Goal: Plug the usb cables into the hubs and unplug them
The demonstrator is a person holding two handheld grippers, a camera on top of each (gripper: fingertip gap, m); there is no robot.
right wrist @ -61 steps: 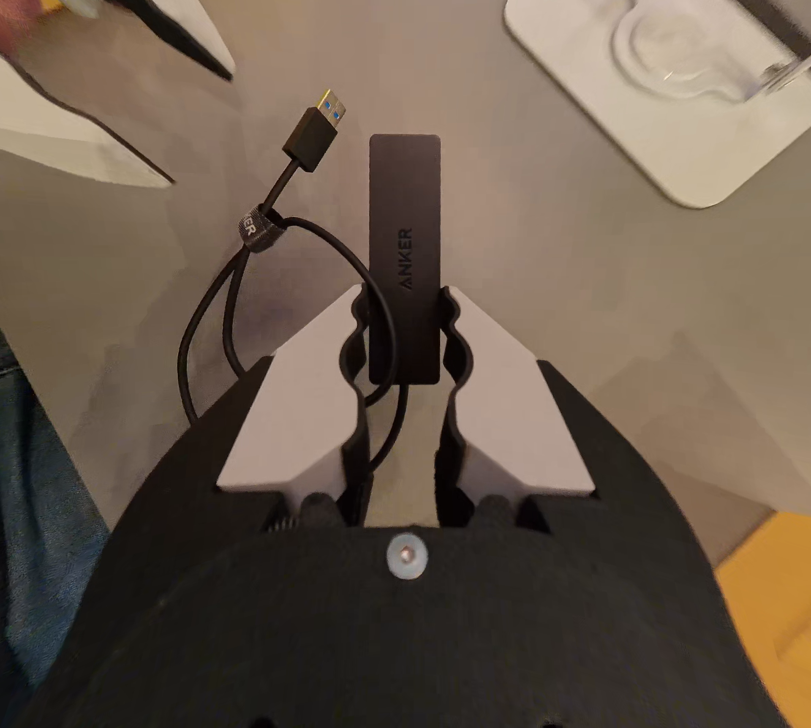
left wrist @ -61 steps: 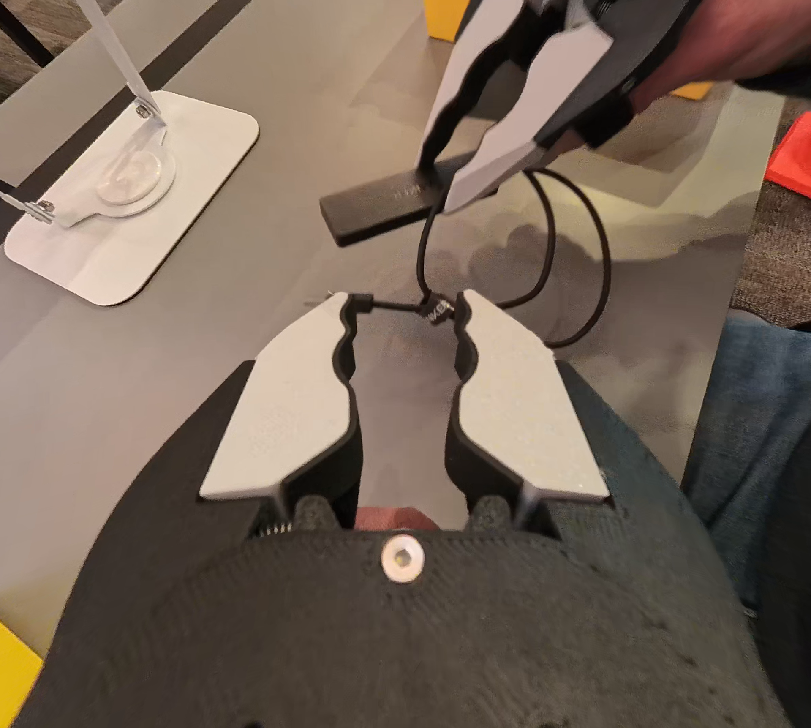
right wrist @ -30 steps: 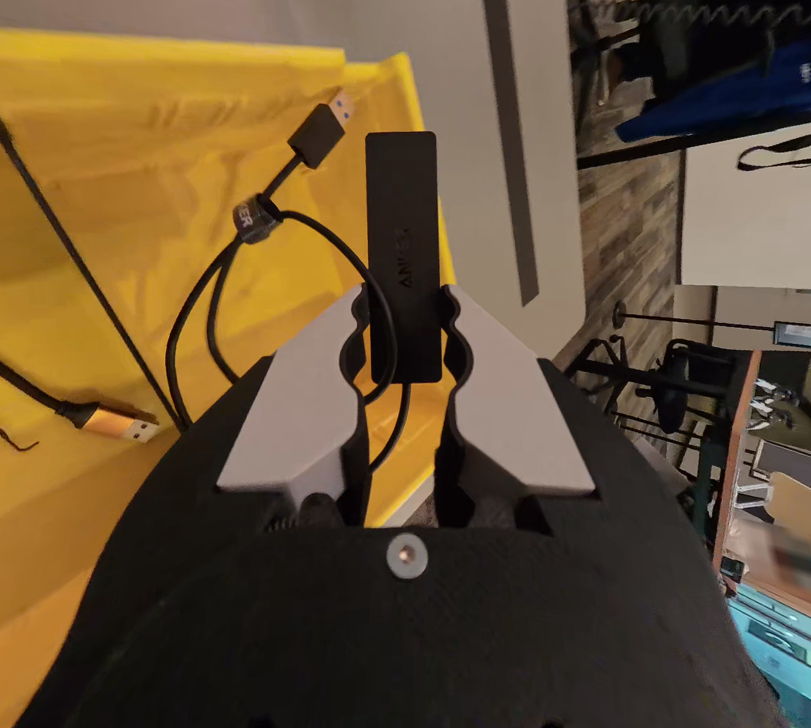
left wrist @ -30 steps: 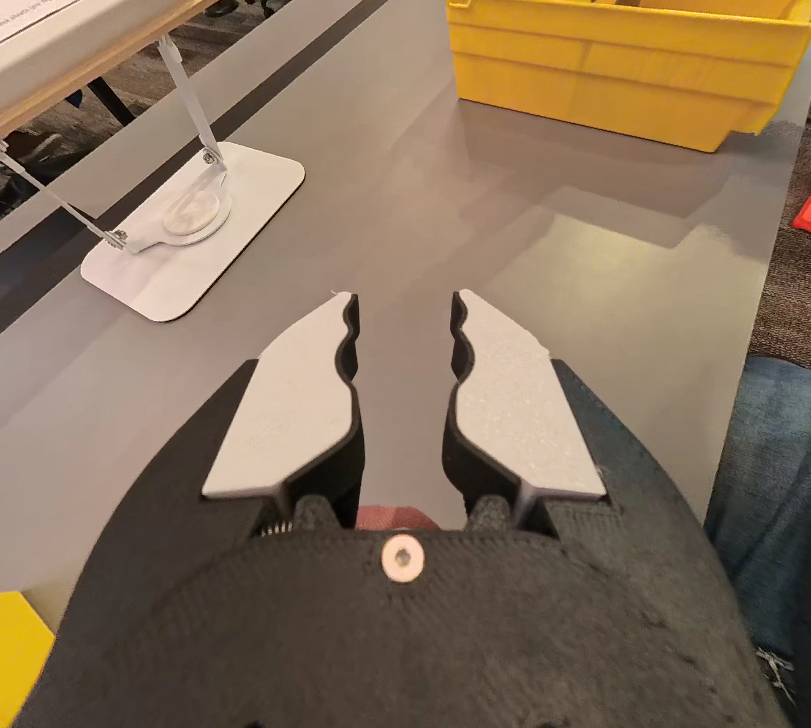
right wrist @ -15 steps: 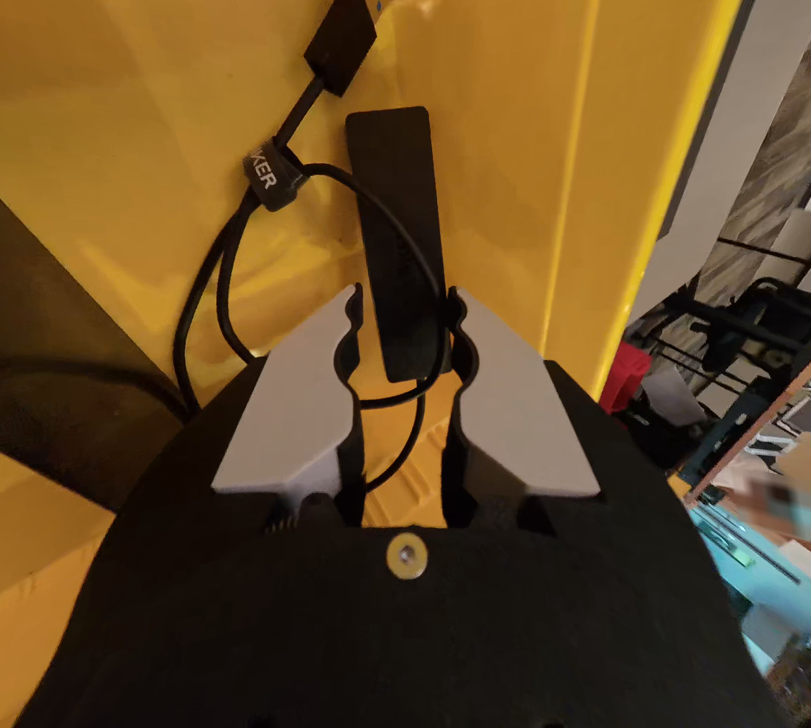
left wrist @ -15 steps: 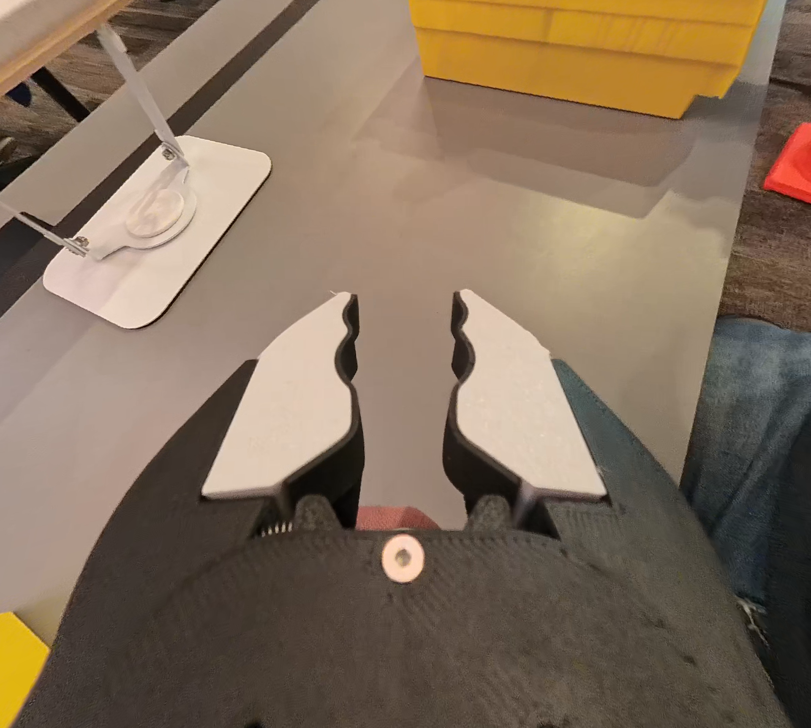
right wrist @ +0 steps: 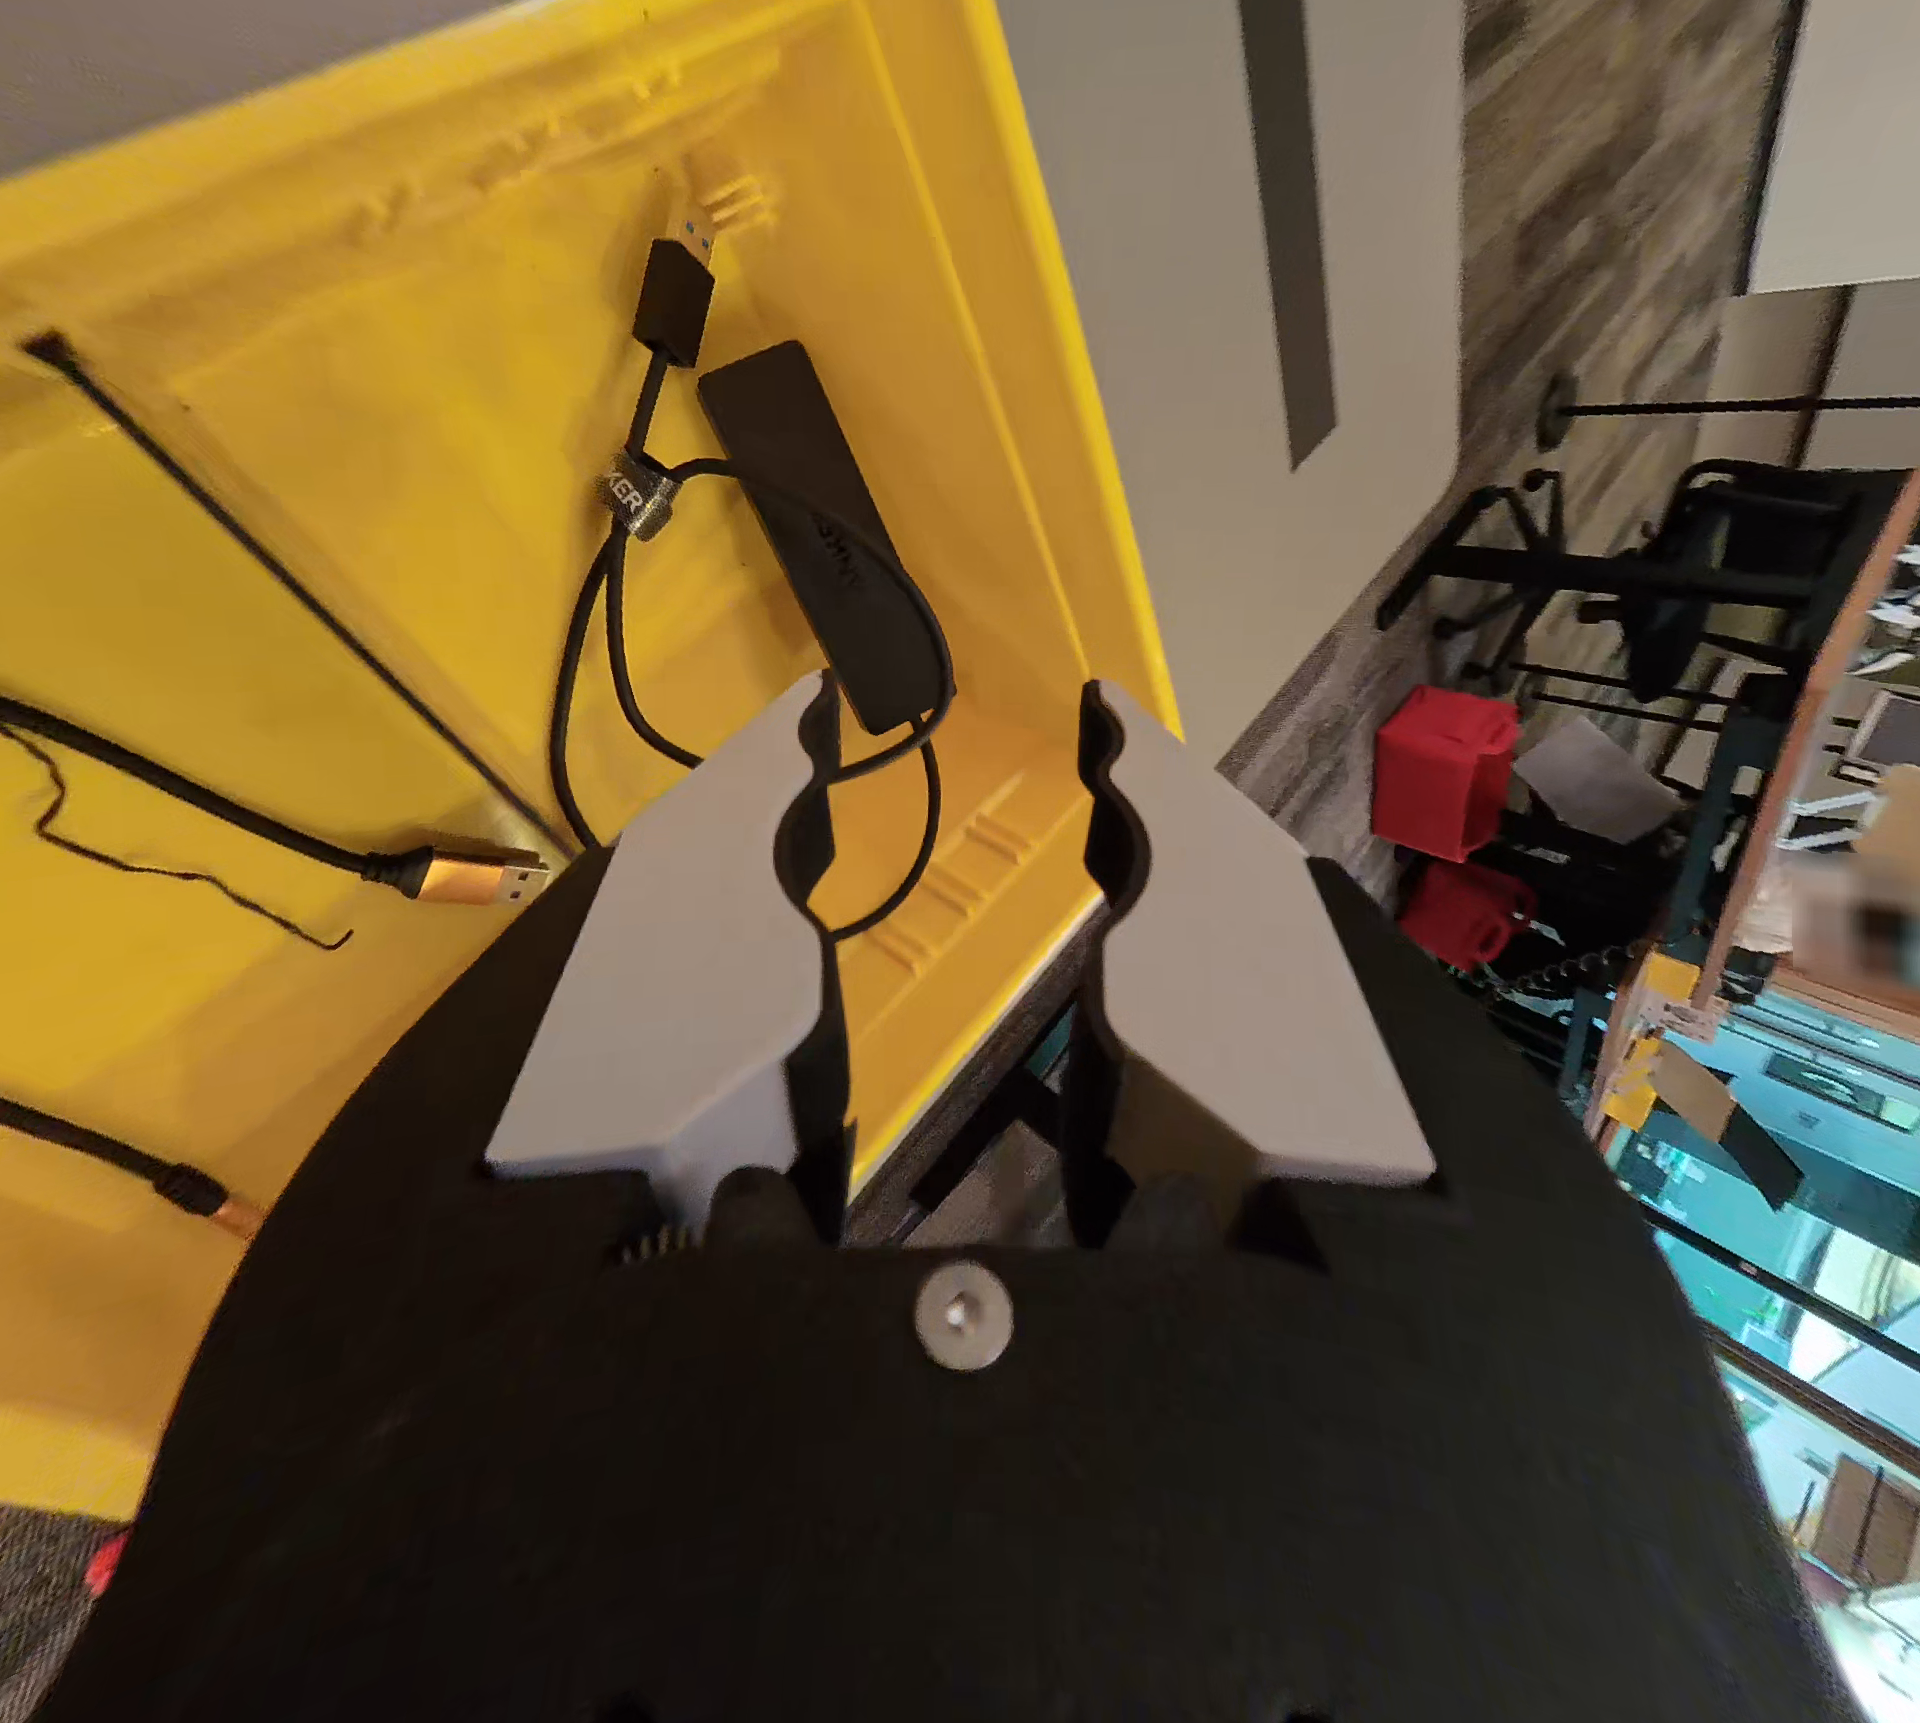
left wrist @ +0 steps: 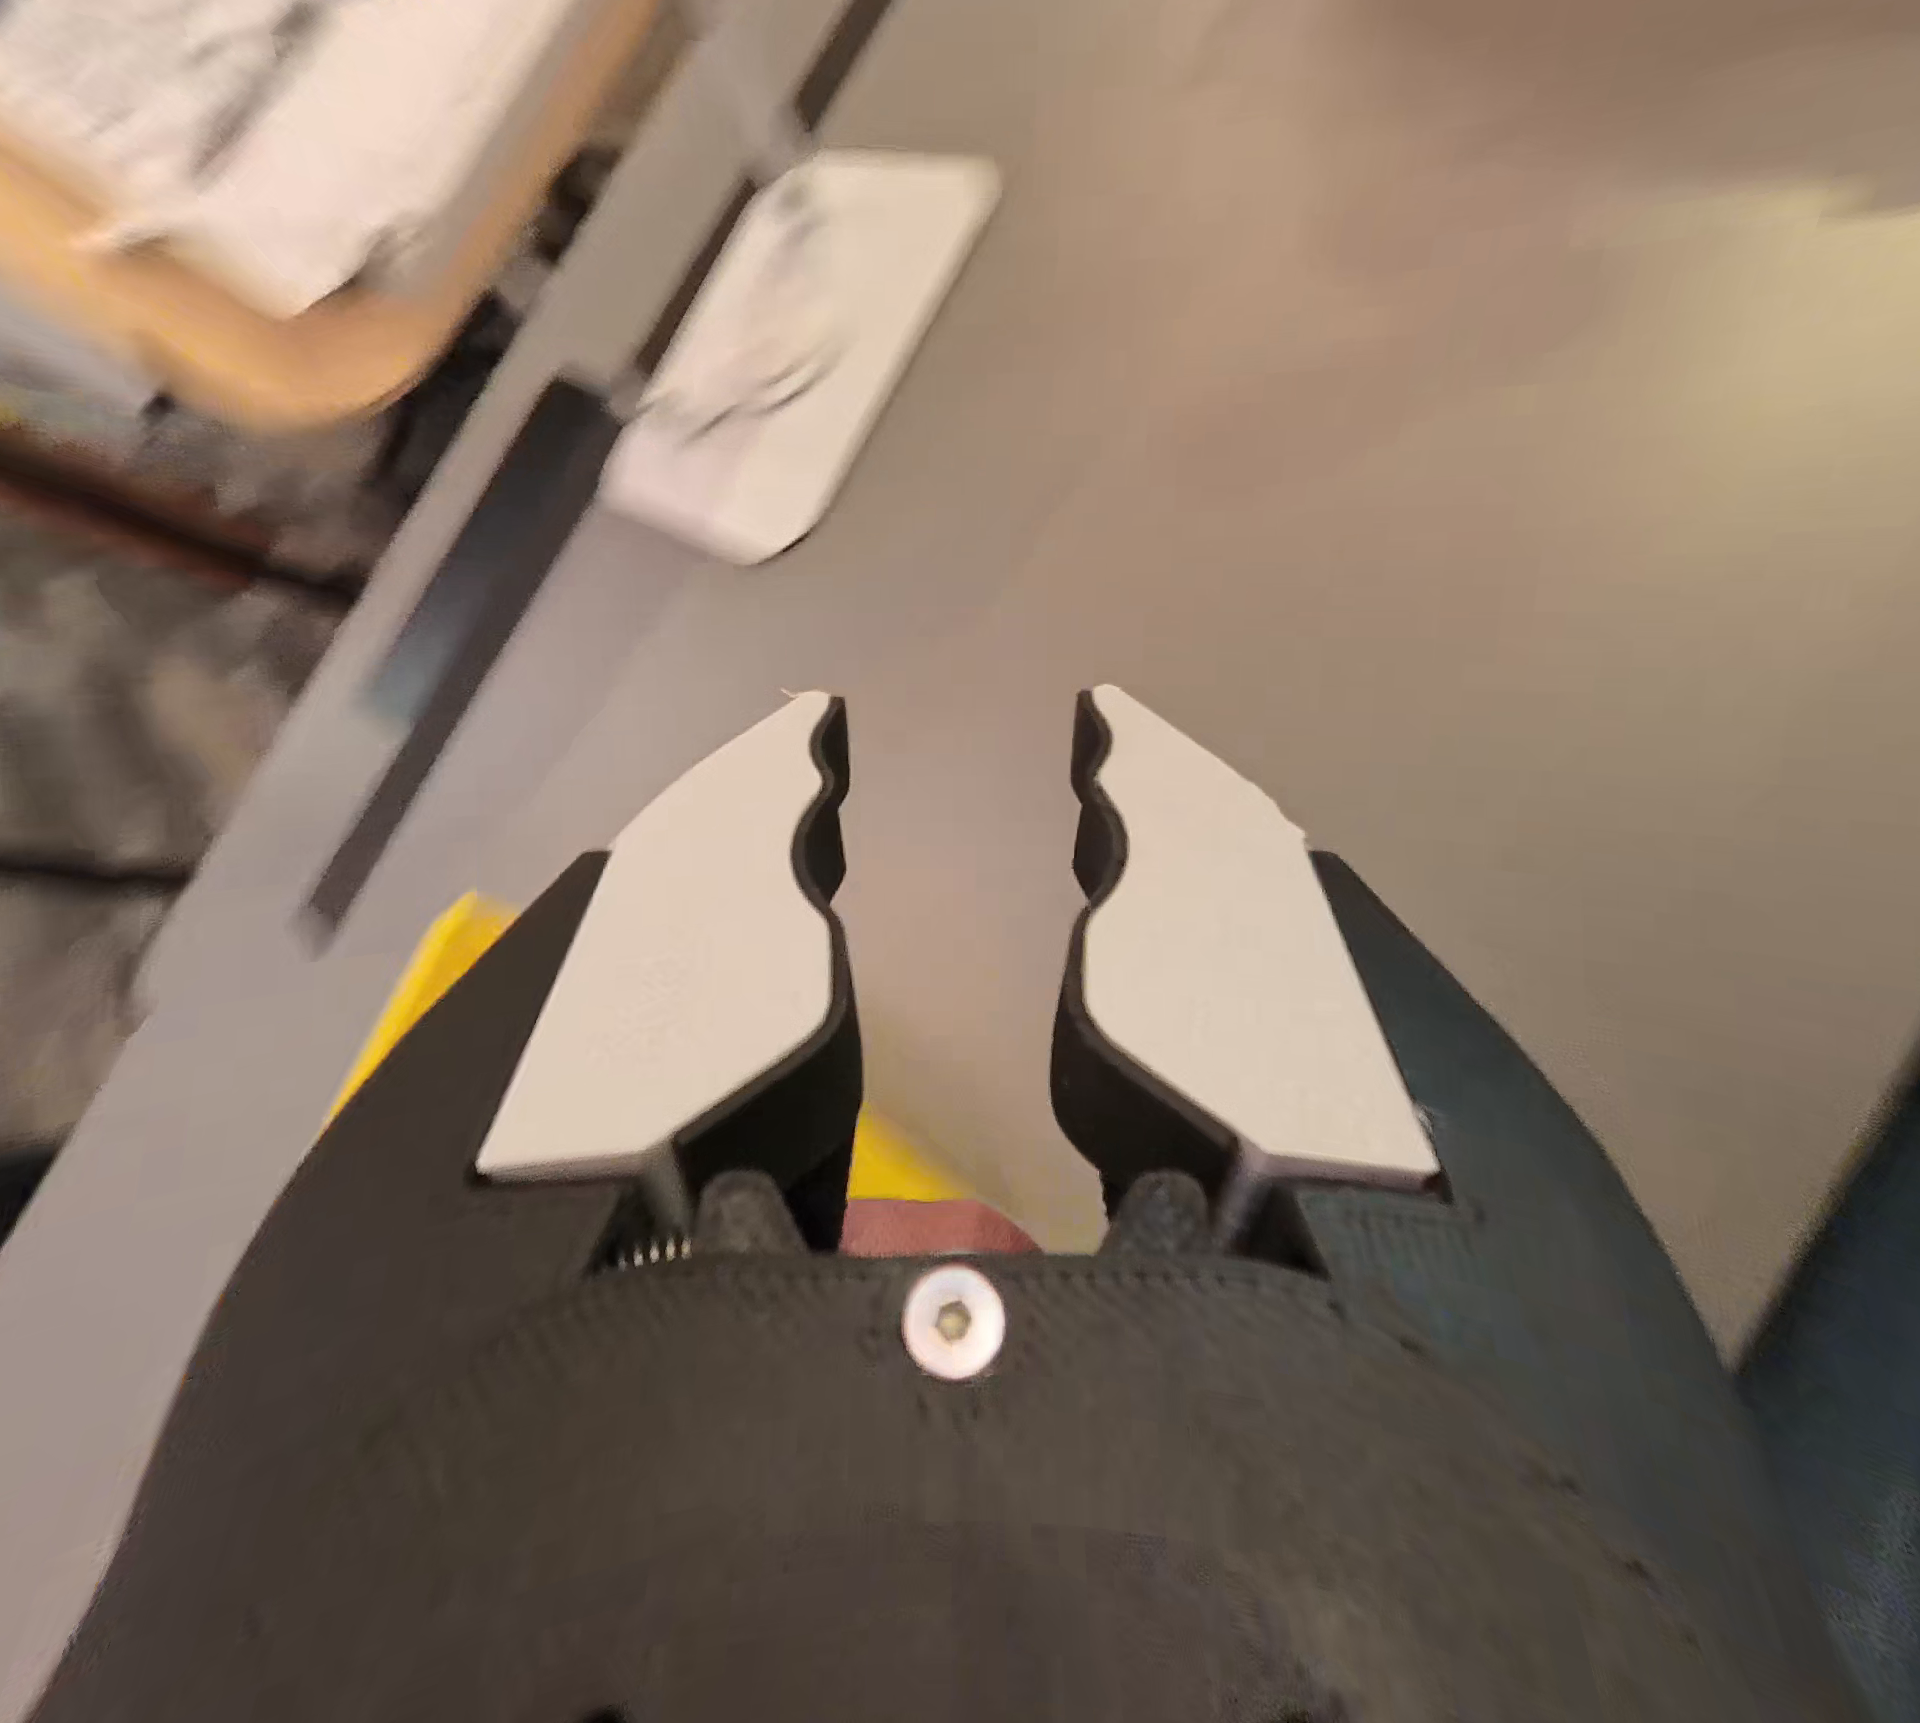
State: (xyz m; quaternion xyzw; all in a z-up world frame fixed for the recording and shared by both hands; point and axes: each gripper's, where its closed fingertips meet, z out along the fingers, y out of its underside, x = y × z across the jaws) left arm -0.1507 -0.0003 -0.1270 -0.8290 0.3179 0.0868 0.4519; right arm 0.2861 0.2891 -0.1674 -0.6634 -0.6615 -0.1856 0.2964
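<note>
In the right wrist view a black USB hub (right wrist: 821,530) lies inside the yellow bin (right wrist: 987,219), its looped cable ending in a black plug (right wrist: 675,302). My right gripper (right wrist: 956,697) is open just above the hub's near end and holds nothing; the hub's cable loop passes under its left finger. A black cable with a gold plug (right wrist: 468,873) lies to the left in the bin, and another gold-tipped cable (right wrist: 187,1185) lies lower left. In the blurred left wrist view my left gripper (left wrist: 961,707) is open and empty over the grey table (left wrist: 1351,426).
A white stand base (left wrist: 800,354) sits on the table ahead and to the left of the left gripper, carrying a tilted board with papers (left wrist: 260,63). A yellow object (left wrist: 447,977) shows under the left gripper. Red bins (right wrist: 1444,769) and chairs stand on the floor beyond the table. The left gripper's tips are roughly 55 cm from the right gripper's. The left gripper is farther from the black plug (right wrist: 675,302), some 50 cm, than the right, some 12 cm.
My right gripper has opened and let go of the hub, which now lies in the bin; the gripper has drawn back. My left gripper has swung left, still open.
</note>
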